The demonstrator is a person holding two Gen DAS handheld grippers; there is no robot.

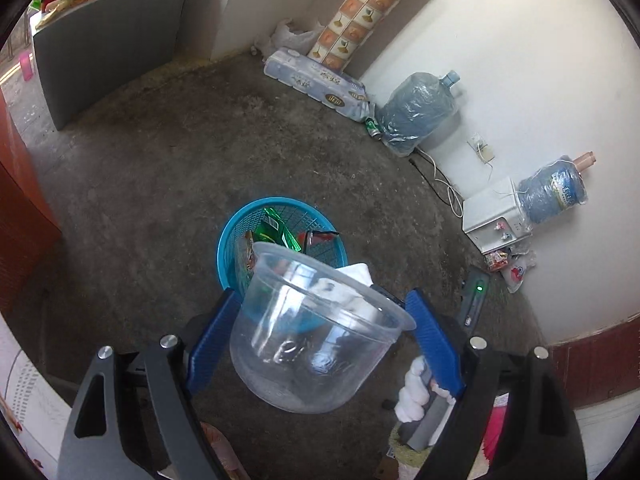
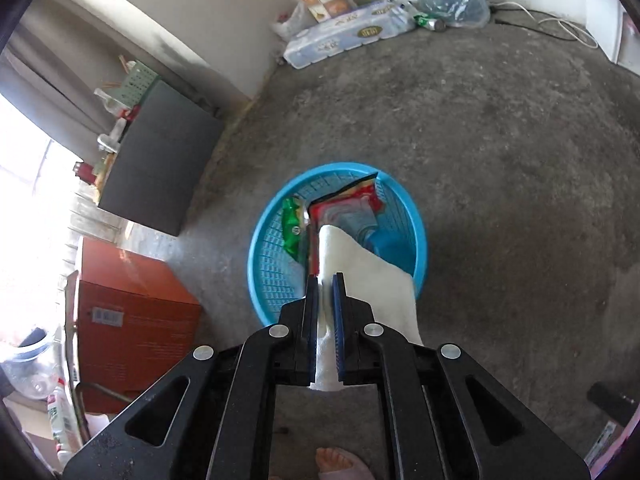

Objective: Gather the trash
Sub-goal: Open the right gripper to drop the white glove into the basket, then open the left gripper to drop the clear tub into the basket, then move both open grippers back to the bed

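Observation:
A blue mesh basket (image 1: 240, 216) (image 2: 416, 224) stands on the concrete floor, holding a green wrapper (image 1: 276, 228) (image 2: 292, 224) and a red wrapper (image 2: 348, 204). My left gripper (image 1: 324, 296) is shut on a clear plastic bowl (image 1: 320, 360), its blue pads against the bowl's sides. It holds the bowl tilted just above the basket's near rim. My right gripper (image 2: 325, 280) points down at the basket, its narrow jaws closed on a white paper towel (image 2: 360, 272) (image 1: 358, 272). The towel's free end hangs inside the basket over the wrappers.
A grey cabinet (image 1: 108, 48) (image 2: 160, 160) and a red box (image 2: 132, 312) stand to the left. Along the far wall are a toilet-paper pack (image 1: 316, 80), wrapped water jugs (image 1: 416, 112), a green can (image 1: 372, 126), a white appliance (image 1: 492, 216) and cables. A person's foot (image 2: 336, 464) is near.

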